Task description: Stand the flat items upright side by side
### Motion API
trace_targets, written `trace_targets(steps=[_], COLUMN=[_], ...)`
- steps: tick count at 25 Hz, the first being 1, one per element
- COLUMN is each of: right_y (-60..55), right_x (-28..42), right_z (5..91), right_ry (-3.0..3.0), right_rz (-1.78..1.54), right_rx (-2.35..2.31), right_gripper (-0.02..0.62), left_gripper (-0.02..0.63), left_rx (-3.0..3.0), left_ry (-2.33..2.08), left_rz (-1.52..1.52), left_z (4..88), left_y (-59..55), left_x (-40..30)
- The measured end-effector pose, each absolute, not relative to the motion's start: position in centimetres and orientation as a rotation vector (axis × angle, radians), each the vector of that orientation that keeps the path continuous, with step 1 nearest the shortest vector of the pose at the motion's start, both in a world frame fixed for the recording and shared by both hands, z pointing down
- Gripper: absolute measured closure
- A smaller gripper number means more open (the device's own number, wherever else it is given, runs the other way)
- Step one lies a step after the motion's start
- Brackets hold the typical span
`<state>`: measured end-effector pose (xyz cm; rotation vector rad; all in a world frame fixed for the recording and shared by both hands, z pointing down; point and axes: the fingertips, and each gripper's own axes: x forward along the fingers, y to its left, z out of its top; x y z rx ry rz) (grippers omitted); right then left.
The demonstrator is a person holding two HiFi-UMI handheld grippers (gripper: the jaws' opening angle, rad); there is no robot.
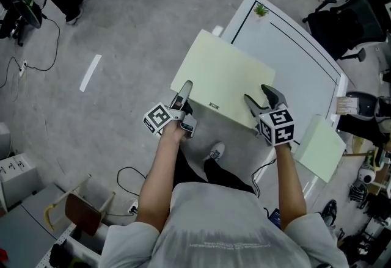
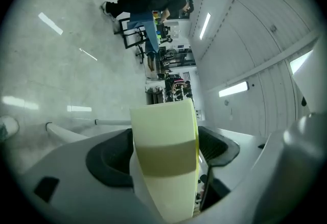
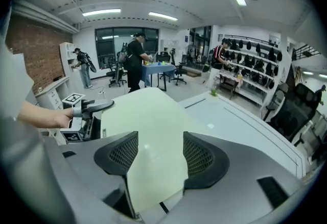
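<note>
A large pale green flat board lies face up over the near left corner of the white table, and much of it juts past the edge toward me. My left gripper is rolled on its side at the board's near left corner. The board's thick edge sits between its wide jaws, against the lower pad, with a slight gap at the upper one. My right gripper points steeply down at the near right corner. That corner lies between its parted jaws. A second pale green board lies flat at the table's near right edge.
A small green plant stands at the table's far corner. Black office chairs crowd the right side. A wooden chair and cables are on the floor at my left. Several people stand at desks in the background.
</note>
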<state>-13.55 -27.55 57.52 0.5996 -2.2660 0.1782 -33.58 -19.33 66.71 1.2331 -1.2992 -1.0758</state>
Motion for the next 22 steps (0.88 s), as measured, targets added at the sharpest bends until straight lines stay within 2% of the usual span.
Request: trace_targets(steps=[3, 11, 22], right_y=[-27.9, -28.2, -28.4], right_x=[-12.3, -10.3, -6.7], right_z=[60.3, 61.3, 62.6], right_ry=[-2.194, -2.209, -2.264], right_rz=[0.201, 0.251, 0.586], right_rx=[0.597, 0.65, 0.686], right_gripper=[0.287, 0.26, 0.258], left_gripper=[0.247, 0.262, 0.272], left_rx=[1.272, 1.318, 1.459], left_ry=[-1.314, -1.274, -1.422], left_rz=[-1.007, -0.995, -0.805], left_z=[66.4, 64.9, 61.1], left_y=[-19.8, -19.9, -20.6], left_x=[-33.4, -32.9, -31.8])
